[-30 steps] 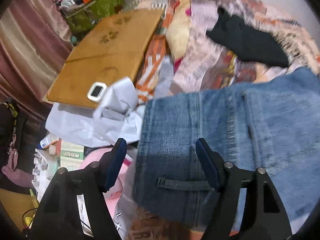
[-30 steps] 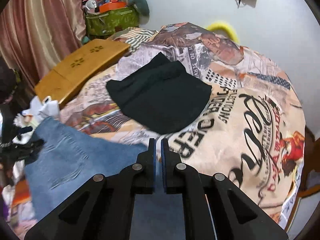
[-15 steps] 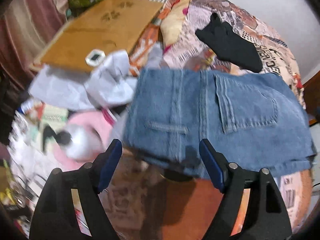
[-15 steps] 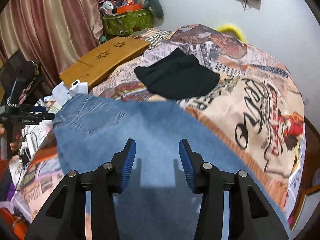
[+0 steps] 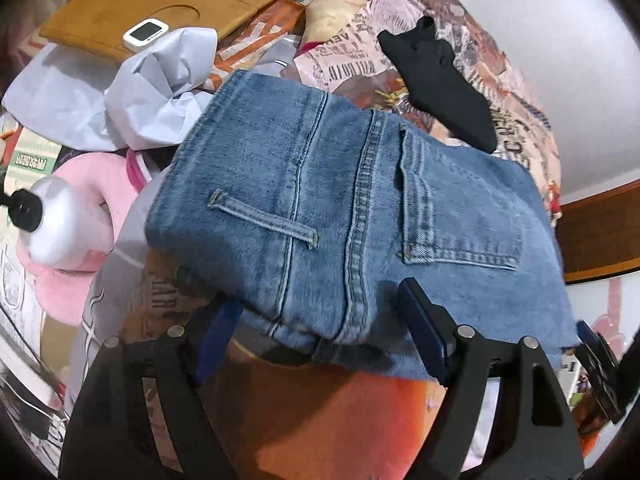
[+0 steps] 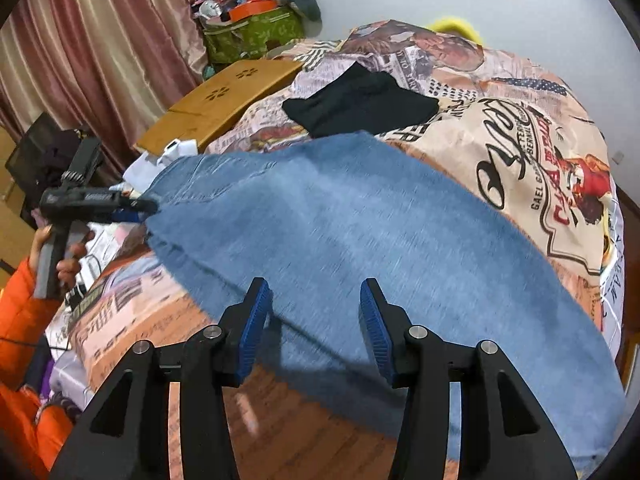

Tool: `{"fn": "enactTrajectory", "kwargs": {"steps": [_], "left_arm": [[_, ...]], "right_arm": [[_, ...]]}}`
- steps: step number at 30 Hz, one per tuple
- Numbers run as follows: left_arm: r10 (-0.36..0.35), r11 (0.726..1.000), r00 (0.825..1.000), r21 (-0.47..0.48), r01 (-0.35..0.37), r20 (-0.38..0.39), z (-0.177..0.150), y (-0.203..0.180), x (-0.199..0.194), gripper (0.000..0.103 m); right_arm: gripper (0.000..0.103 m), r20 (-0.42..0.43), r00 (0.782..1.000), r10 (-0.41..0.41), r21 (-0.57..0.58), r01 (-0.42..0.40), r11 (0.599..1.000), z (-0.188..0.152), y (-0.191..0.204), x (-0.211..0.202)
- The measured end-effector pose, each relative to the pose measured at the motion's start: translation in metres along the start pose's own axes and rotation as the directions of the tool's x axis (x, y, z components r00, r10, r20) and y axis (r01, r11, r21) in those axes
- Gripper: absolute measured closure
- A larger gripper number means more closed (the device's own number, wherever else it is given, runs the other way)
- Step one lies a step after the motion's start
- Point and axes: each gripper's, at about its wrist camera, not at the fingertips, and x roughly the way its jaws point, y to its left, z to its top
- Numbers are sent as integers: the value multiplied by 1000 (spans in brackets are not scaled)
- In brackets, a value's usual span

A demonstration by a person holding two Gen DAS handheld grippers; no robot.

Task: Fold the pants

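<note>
Folded jeans (image 6: 360, 232) on the bedspread (image 6: 500, 128), black garment (image 6: 360, 104) behind them, wooden tray (image 6: 224, 104) to its left

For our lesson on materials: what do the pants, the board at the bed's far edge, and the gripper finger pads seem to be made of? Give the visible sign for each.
Pants: blue denim, probably cotton; faded matte weave, double-stitched seams, patch pocket, frayed hem.
Board: wood or bamboo, likely; honey-brown, smooth, with cut-out petal holes.
Finger pads: blue rubber or soft plastic, seemingly; fine ribbing, matte.
</note>
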Motion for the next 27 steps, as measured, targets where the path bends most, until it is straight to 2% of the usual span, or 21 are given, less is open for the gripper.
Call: {"fn": "enactTrajectory", "kwargs": {"steps": [2,6,7,9,11,13,16,18,20,22,26,27], "left_arm": [[26,1000,1000,1,-26,-4,3,-1,6,44],[51,999,998,-6,-51,39,4,-2,0,58],[60,998,997,4,-61,53,3,-3,-3,63],[101,994,992,25,-103,81,2,-7,-9,79],[125,991,987,43,-129,102,3,-11,-15,82],[136,988,982,51,-143,128,5,-15,-22,83],[151,983,973,74,-166,176,7,-22,-35,85],[164,978,962,93,-188,216,8,-28,-46,87],[171,973,955,113,-203,243,8,-30,-56,87],[174,971,956,118,-206,236,8,-29,-57,87],[220,962,958,124,-244,183,0,-20,-38,87],[228,961,960,121,-249,162,-3,-17,-30,87]], "right_arm": [[57,-10,1000,3,-18,-4,1000,-3,5,4],[57,-25,998,-49,-88,47,995,-4,17,17],[57,-15,998,-53,-98,52,994,-3,18,19],[57,1,999,-50,-109,50,993,0,20,22],[58,5,999,-48,-114,48,992,3,22,25],[70,24,998,-49,-126,52,991,6,26,25],[82,47,998,-50,-144,56,988,7,31,21],[87,49,998,-31,-131,37,991,7,29,19],[88,38,999,0,-116,5,993,6,26,17],[88,29,999,23,-98,-20,995,4,25,16],[87,2,999,35,-81,-35,996,-1,28,23],[84,-6,999,41,-74,-41,996,-3,29,25]]}}
